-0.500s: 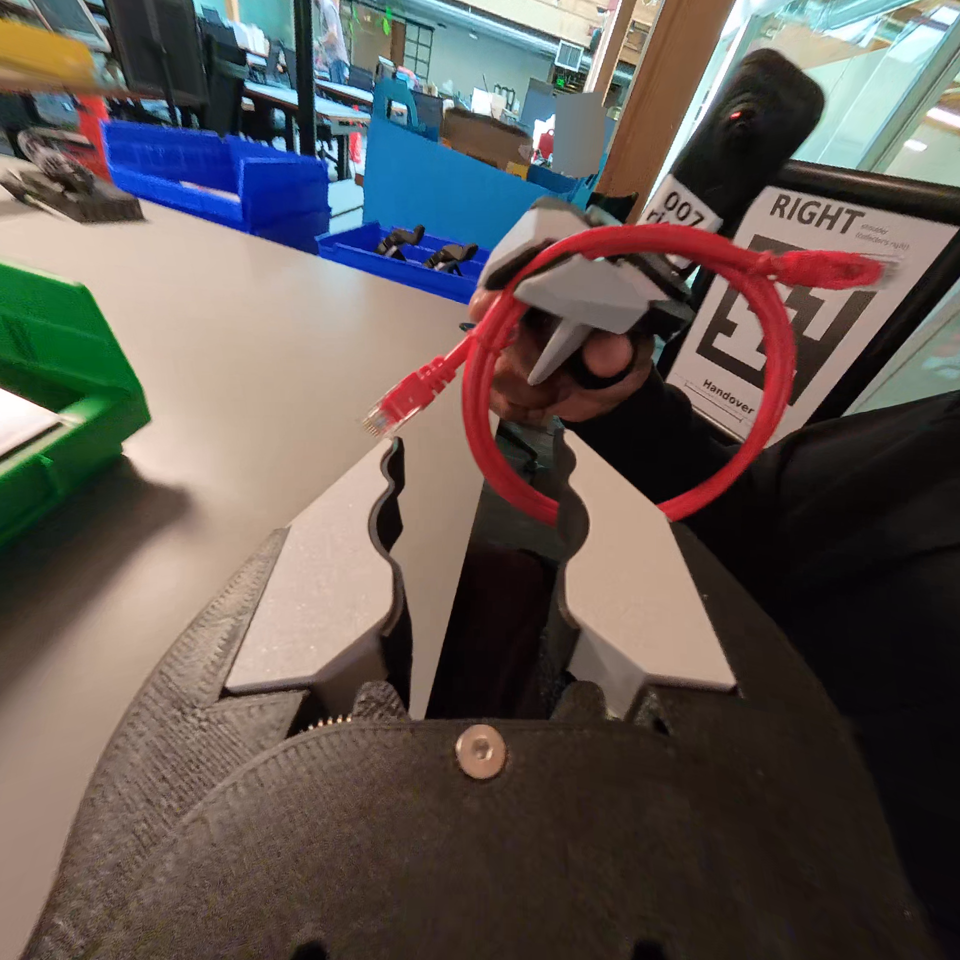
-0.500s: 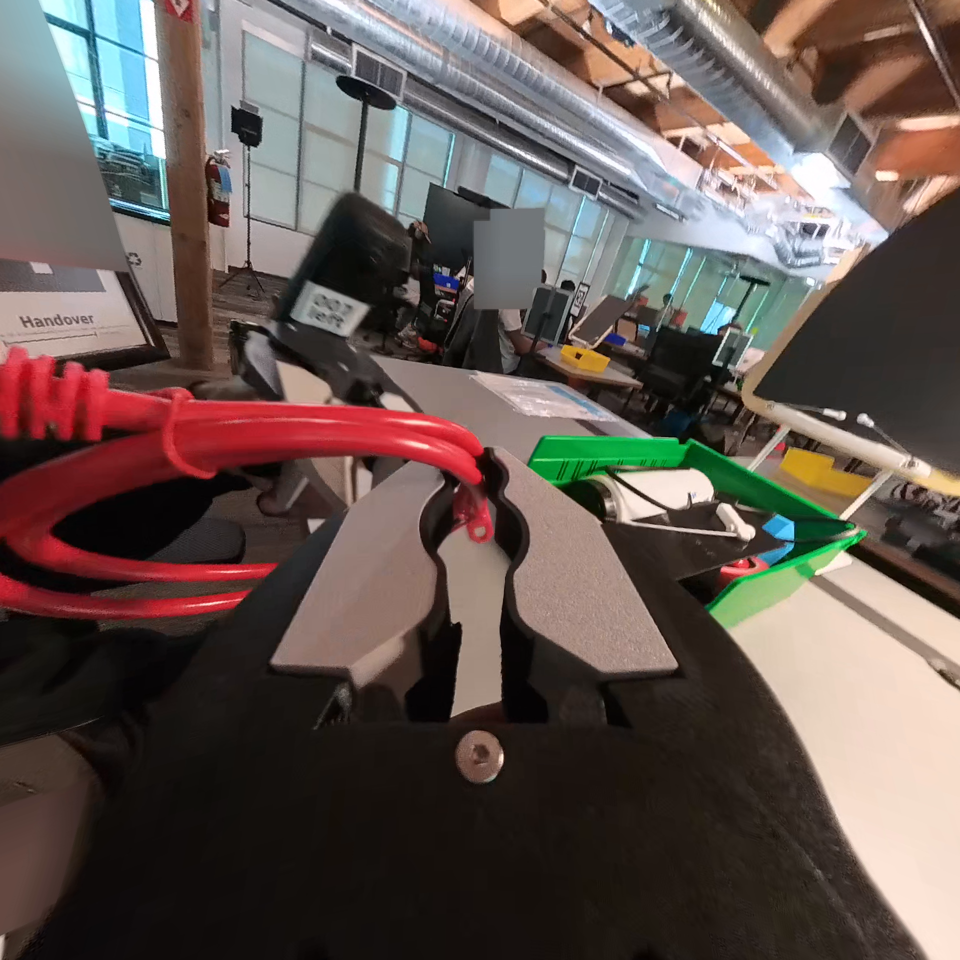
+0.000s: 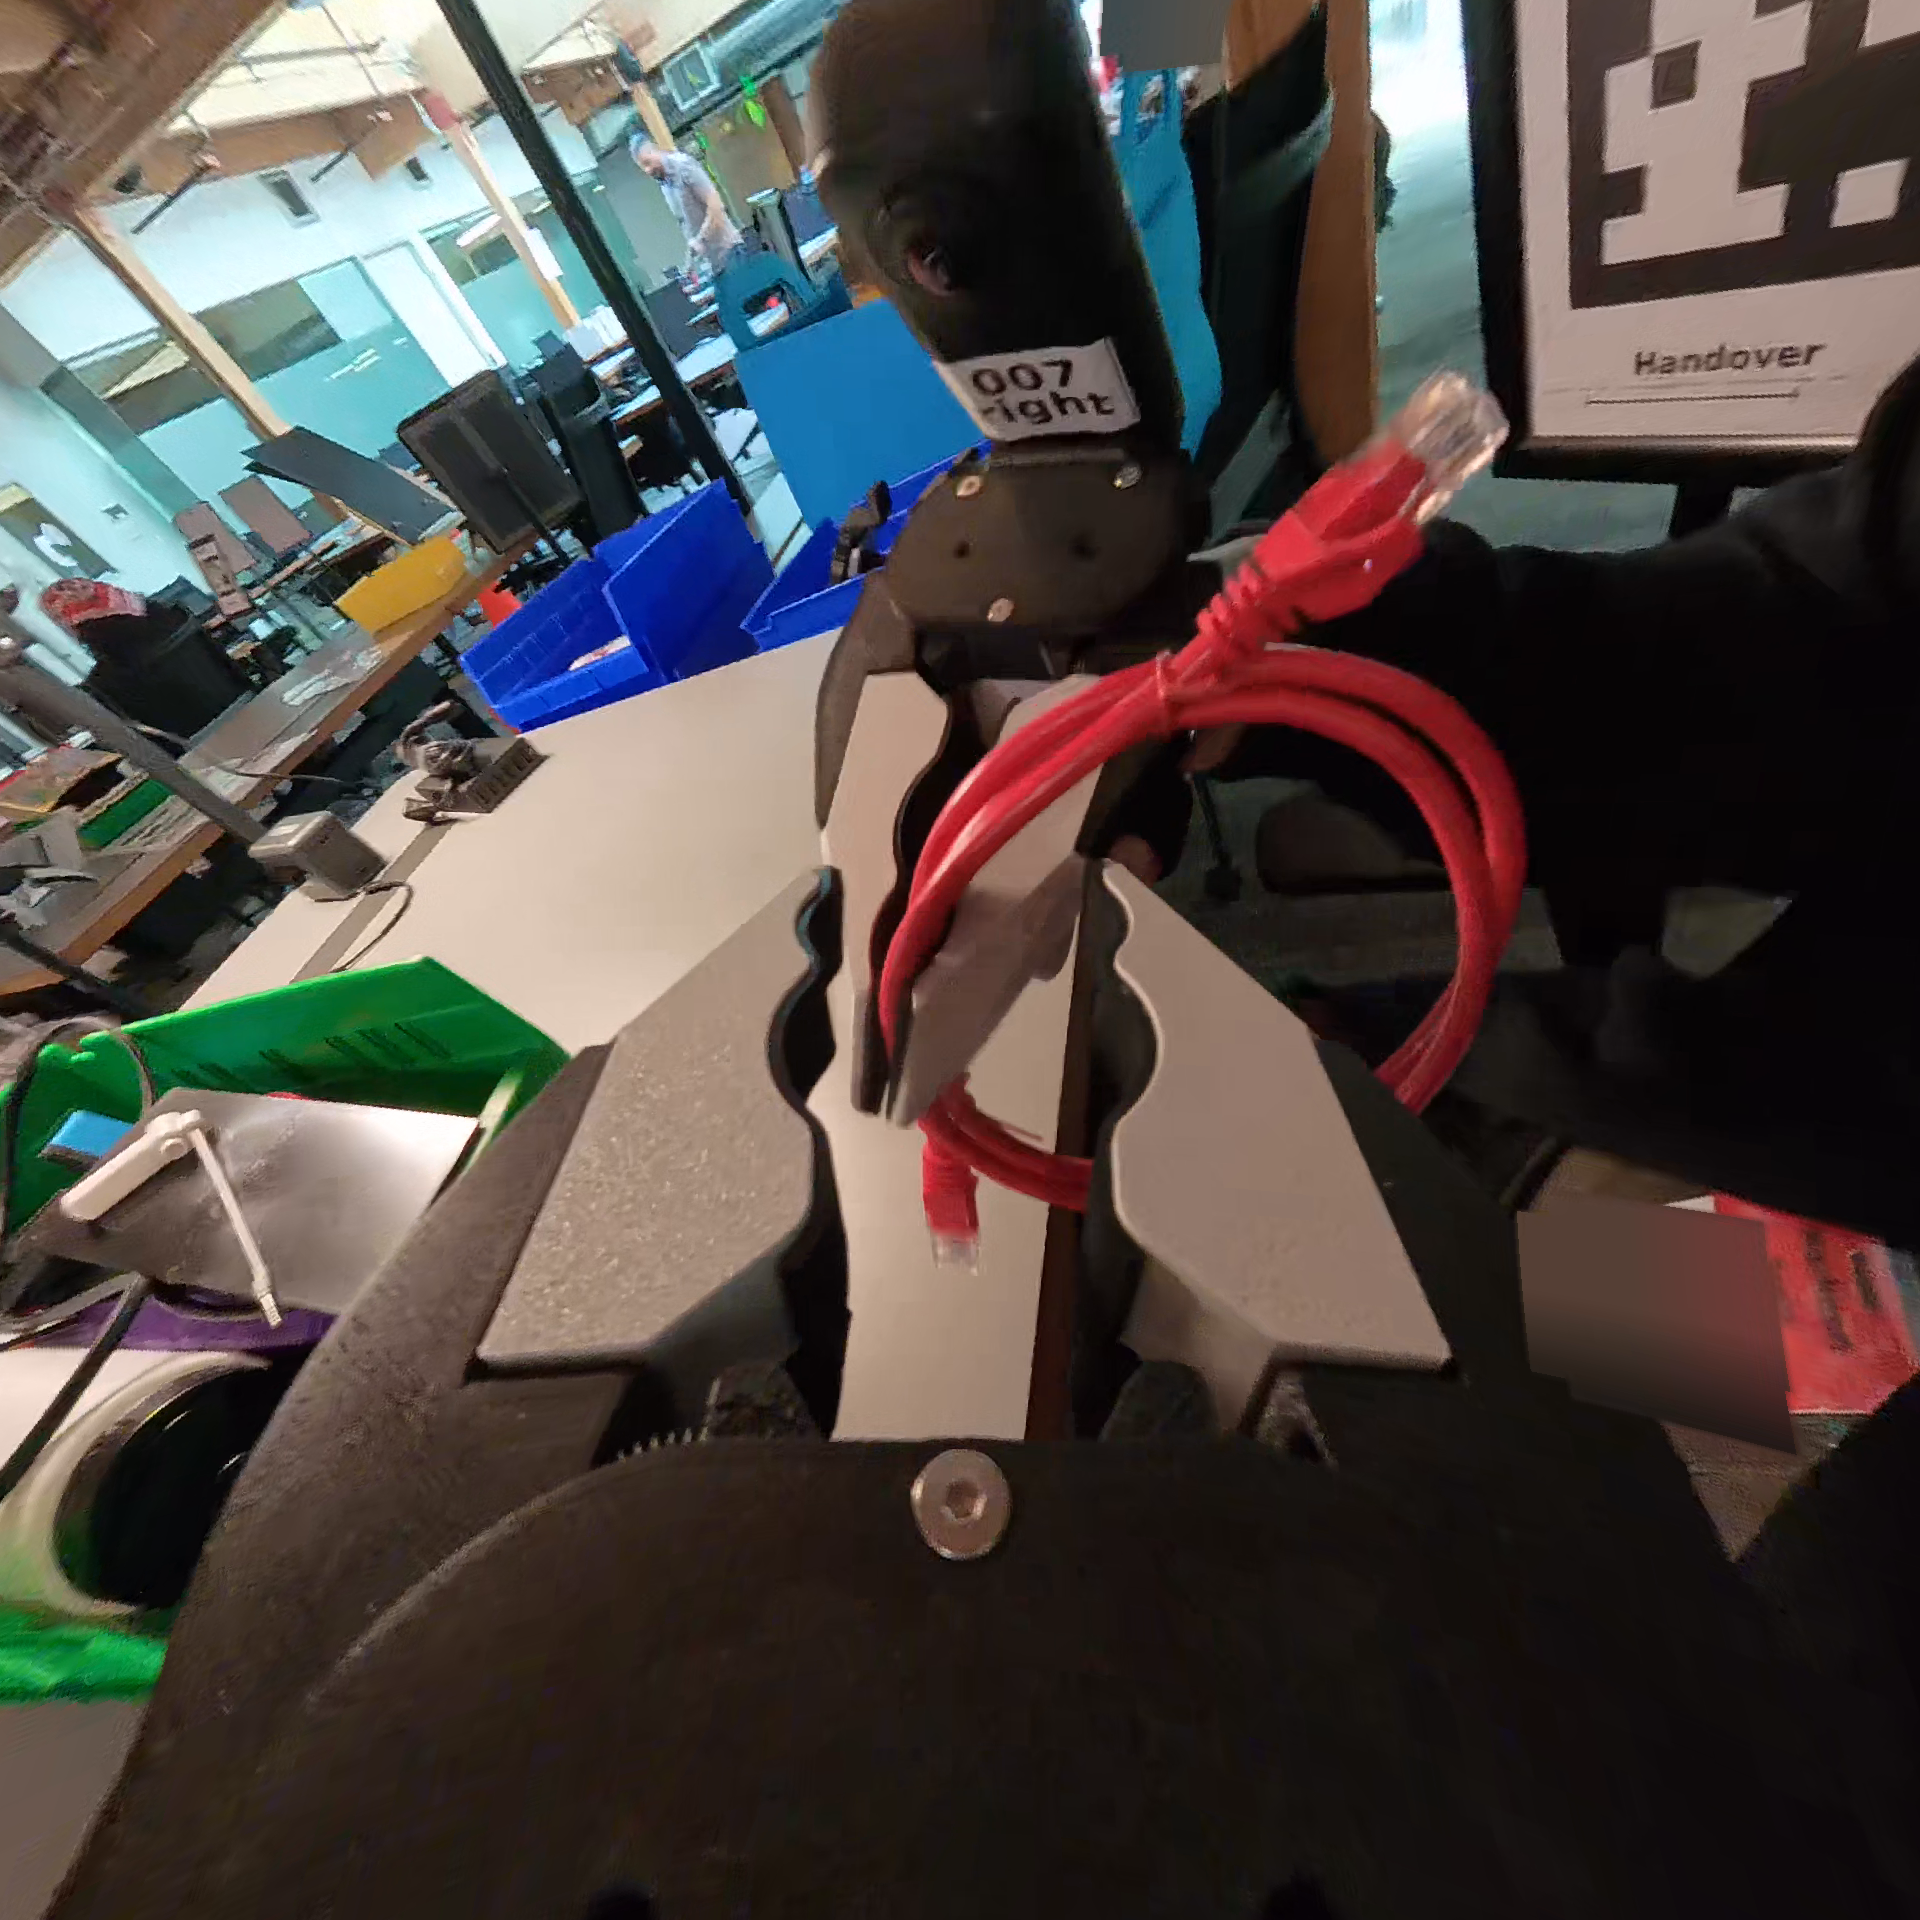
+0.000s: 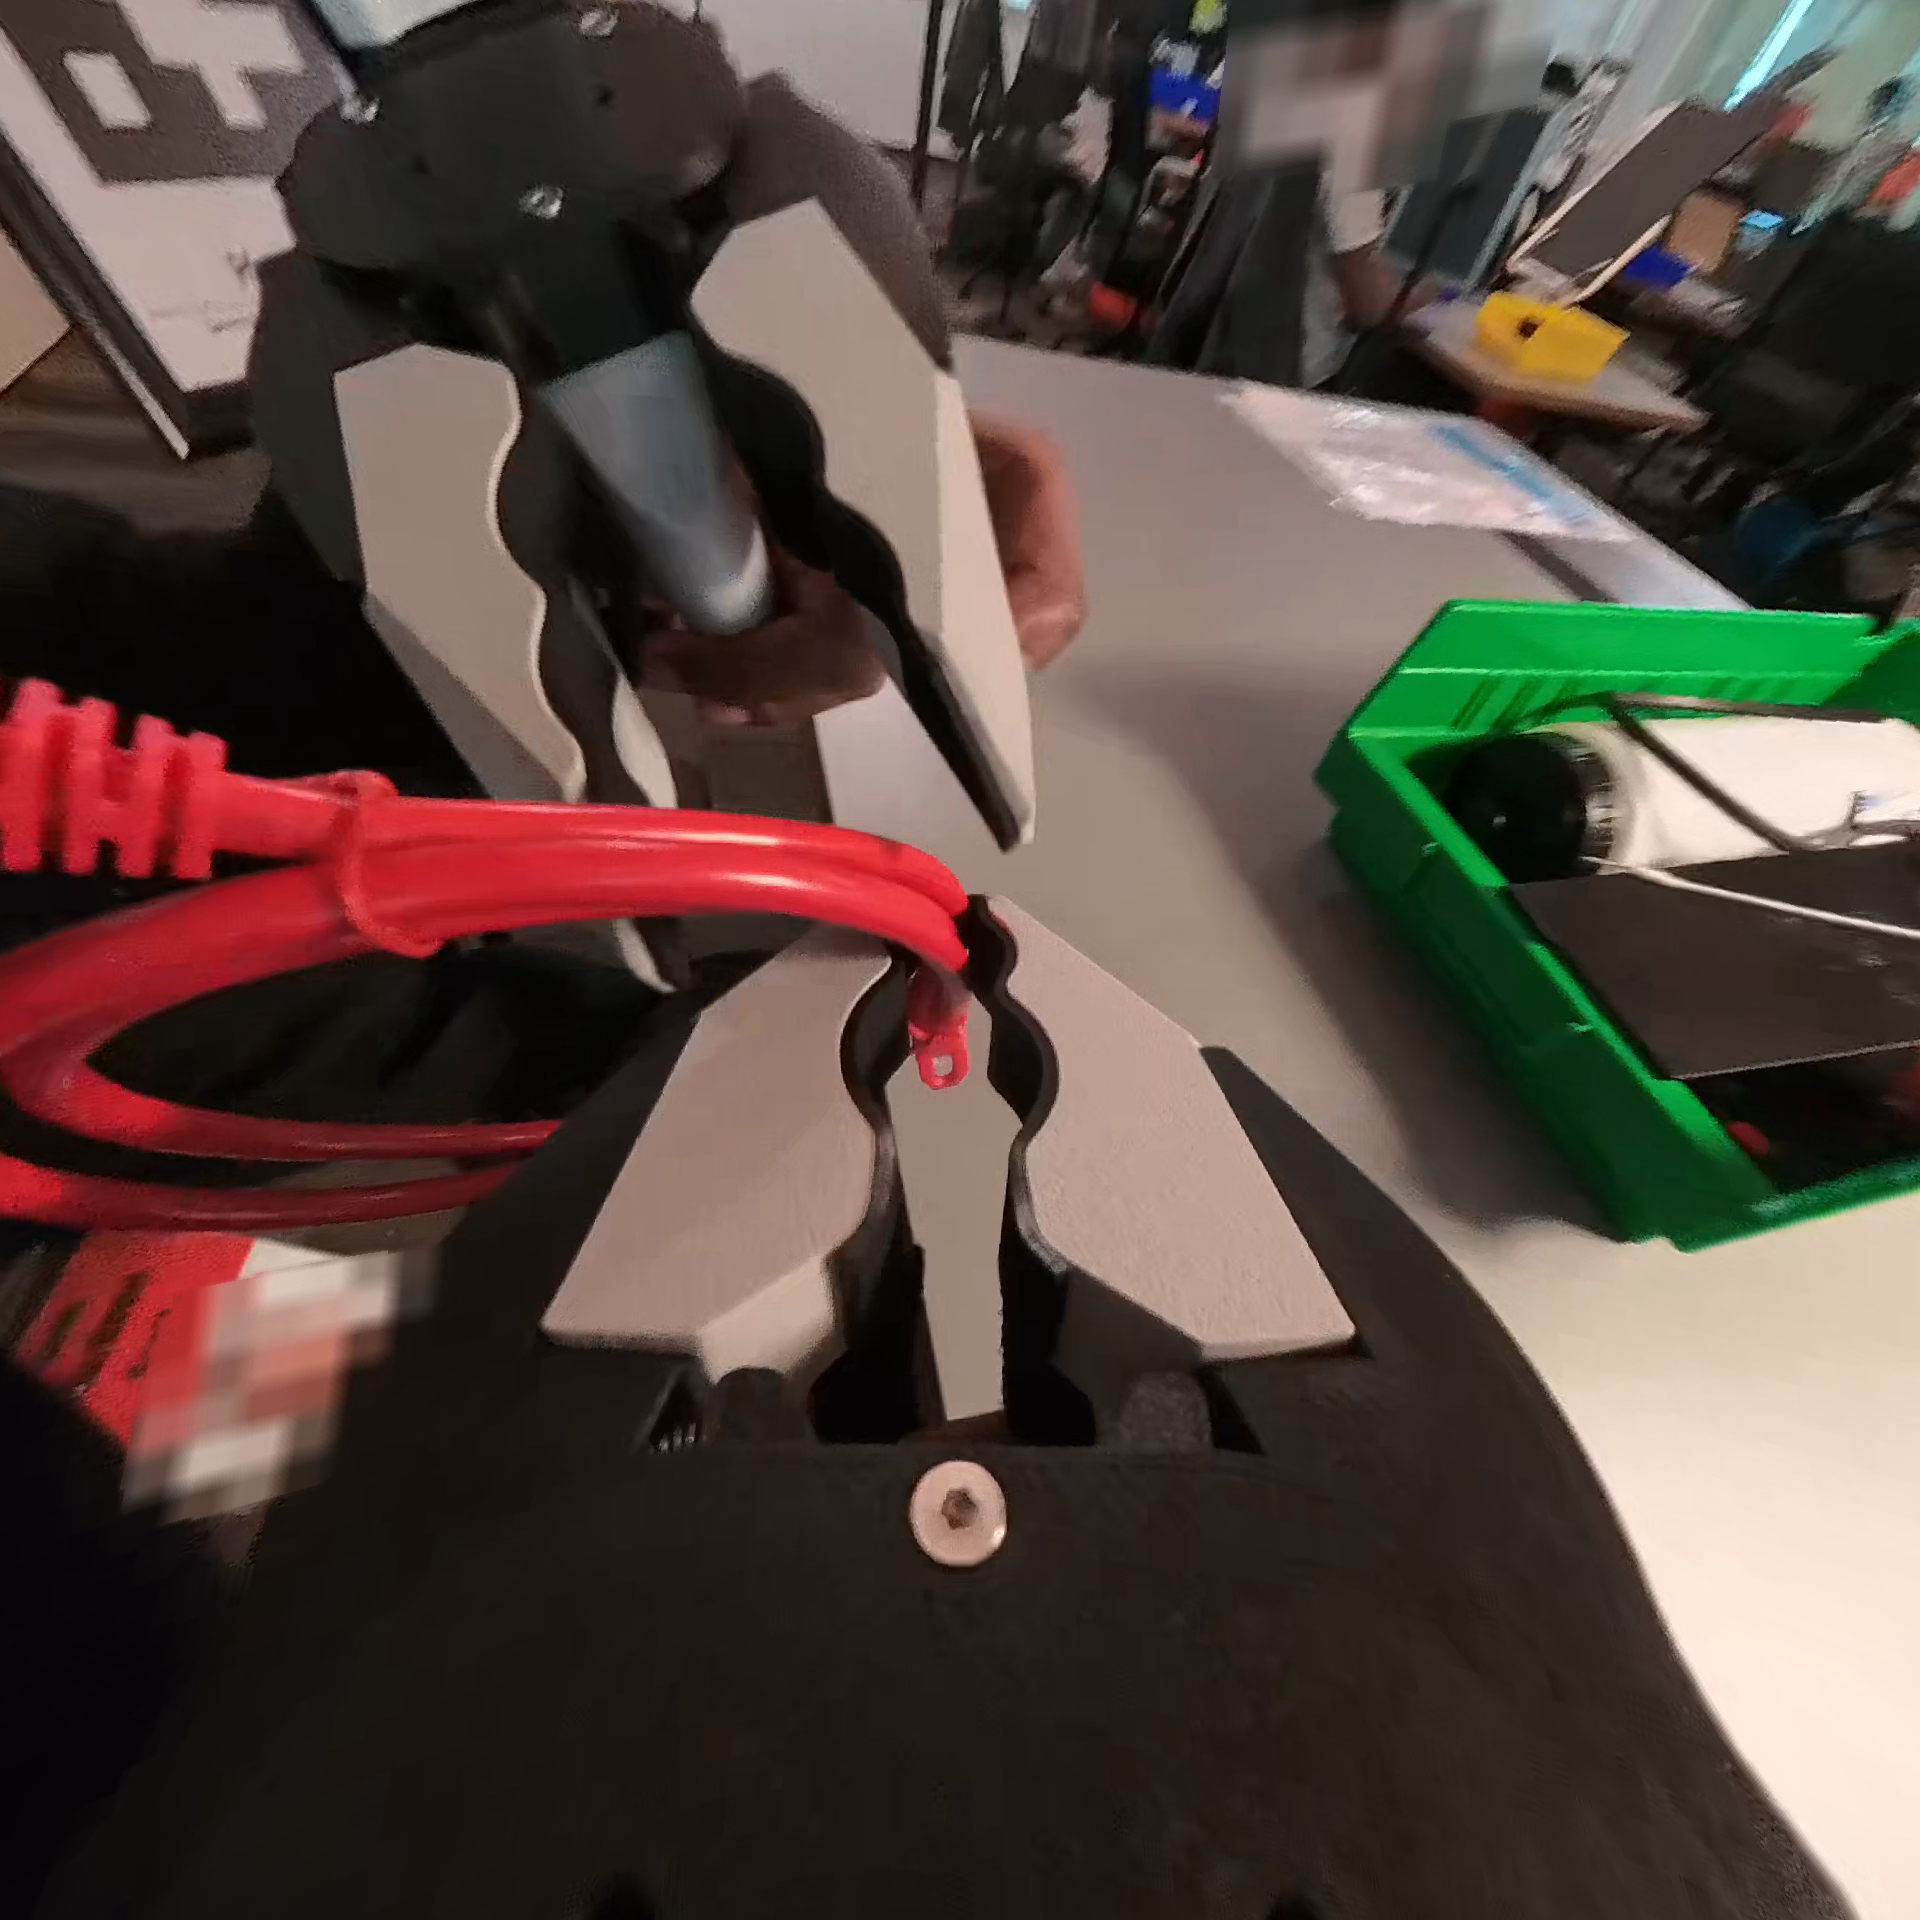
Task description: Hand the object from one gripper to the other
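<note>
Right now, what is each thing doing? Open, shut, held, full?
Right gripper: shut on the cable.
Left gripper: open, fingers either side of the right gripper's tips, not gripping.
Cable: coiled, tied, held up off the table.
Green bin: on the table, things inside.

A red cable point(image 3: 1455, 831), grey-fingered black claws, a green bin point(image 4: 1558, 935), blue bins point(image 3: 644, 613), a black-and-white patterned sign point(image 3: 1704, 156).
</note>
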